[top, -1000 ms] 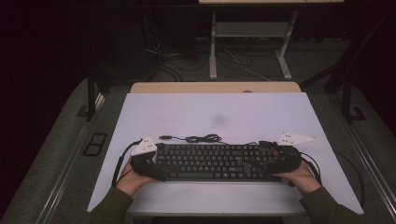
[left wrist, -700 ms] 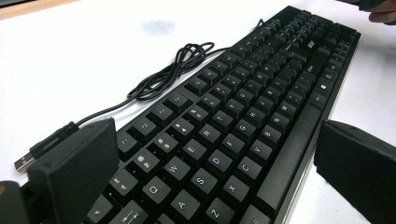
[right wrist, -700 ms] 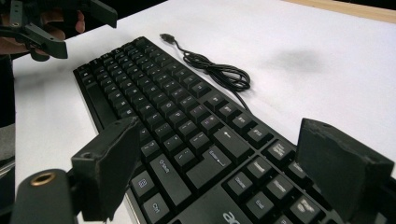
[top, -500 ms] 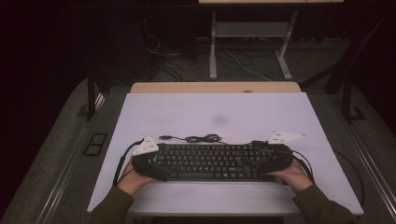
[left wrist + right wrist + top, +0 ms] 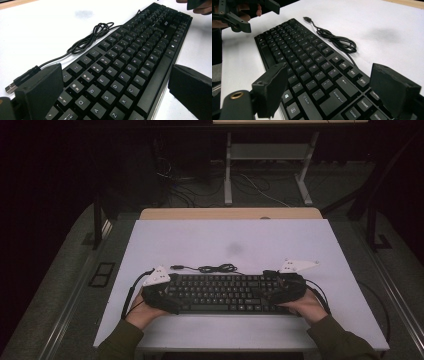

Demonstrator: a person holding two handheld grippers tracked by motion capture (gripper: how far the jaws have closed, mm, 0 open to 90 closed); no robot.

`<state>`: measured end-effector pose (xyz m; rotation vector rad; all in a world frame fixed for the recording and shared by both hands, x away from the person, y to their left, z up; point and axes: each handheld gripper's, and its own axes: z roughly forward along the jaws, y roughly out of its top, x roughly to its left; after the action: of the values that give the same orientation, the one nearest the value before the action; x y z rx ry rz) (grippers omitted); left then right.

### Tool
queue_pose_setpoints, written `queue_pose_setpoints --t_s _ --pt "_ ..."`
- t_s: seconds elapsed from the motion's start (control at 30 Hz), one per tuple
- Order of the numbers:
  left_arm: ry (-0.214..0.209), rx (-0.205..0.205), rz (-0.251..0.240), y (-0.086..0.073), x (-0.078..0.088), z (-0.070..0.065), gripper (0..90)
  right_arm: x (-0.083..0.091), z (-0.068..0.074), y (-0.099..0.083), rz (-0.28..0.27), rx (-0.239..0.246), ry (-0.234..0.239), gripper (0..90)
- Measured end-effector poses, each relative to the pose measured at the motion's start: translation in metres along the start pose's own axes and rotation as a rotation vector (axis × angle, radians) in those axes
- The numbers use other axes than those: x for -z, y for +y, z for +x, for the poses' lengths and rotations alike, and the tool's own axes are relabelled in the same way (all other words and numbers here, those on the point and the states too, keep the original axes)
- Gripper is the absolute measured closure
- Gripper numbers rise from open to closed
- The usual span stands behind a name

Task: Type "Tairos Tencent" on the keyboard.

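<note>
White table (image 5: pixel 200 240): keyboard (image 5: pixel 220 293) lies lengthwise left-right, keys up.

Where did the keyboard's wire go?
In the high view the cable lies bunched on the white table, just behind the keyboard, toward its left half. Its plug end points at the left gripper.

a white-topped table (image 5: pixel 200 240) is seen from above, with a strip of bare wood left exposed along its 12 o'clock edge. a black keyboard (image 5: pixel 222 292) is laid flat on it toward 6 o'clock, its long side parallel to the near edge. the keyboard's black usb cable (image 5: pixel 212 268) is bunched in loose loops on the top just beyond the keyboard at 12 o'clock. a faint grey smudge (image 5: pixel 234 249) is marked near the centre.
</note>
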<state>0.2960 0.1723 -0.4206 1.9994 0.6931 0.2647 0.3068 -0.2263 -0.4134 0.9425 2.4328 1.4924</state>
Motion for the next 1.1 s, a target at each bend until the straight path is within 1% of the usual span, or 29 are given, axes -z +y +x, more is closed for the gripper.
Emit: queue_pose_setpoints --t_s 0.2,0.37,0.53,0.6,0.63,0.67,0.73,0.77,0.8,0.83,1.1 --pt "-0.004 0.001 0.002 0.001 -0.001 -0.001 0.0 -0.004 0.001 0.003 -0.007 0.000 -0.003 14.7" --pt "-0.006 -0.001 0.000 0.001 -0.002 -0.001 0.0 -0.010 0.002 0.006 0.001 0.001 0.001 16.0" --pt "-0.007 0.000 0.002 0.001 -0.003 -0.001 0.0 -0.013 0.003 0.006 0.009 0.000 0.022 28.6" --pt "-0.007 -0.005 0.002 0.002 -0.004 -0.001 0.0 -0.013 0.003 0.006 0.022 0.002 0.030 37.0" --pt "-0.007 -0.005 0.005 0.002 -0.004 -0.001 0.0 -0.013 0.003 0.005 0.034 0.005 0.047 42.4" --pt "-0.007 -0.006 0.006 0.002 -0.004 -0.002 0.0 -0.013 0.003 0.005 0.034 0.005 0.047 42.4" --pt "-0.007 -0.005 0.005 0.002 -0.005 -0.002 0.0 -0.014 0.004 0.005 0.041 0.011 0.051 47.4" --pt "-0.008 -0.008 0.006 0.002 -0.005 -0.002 0.0 -0.014 0.005 0.005 0.045 0.017 0.057 51.8" --pt "-0.008 -0.008 0.007 0.002 -0.005 -0.002 0.0 -0.014 0.005 0.005 0.045 0.017 0.057 51.8" --pt "-0.009 -0.010 0.008 0.002 -0.005 -0.002 0.0 -0.015 0.005 0.005 0.047 0.019 0.060 53.9" --pt "-0.007 -0.011 0.009 0.002 -0.005 -0.002 0.0 -0.017 0.007 0.002 0.069 0.033 0.074 74.9"
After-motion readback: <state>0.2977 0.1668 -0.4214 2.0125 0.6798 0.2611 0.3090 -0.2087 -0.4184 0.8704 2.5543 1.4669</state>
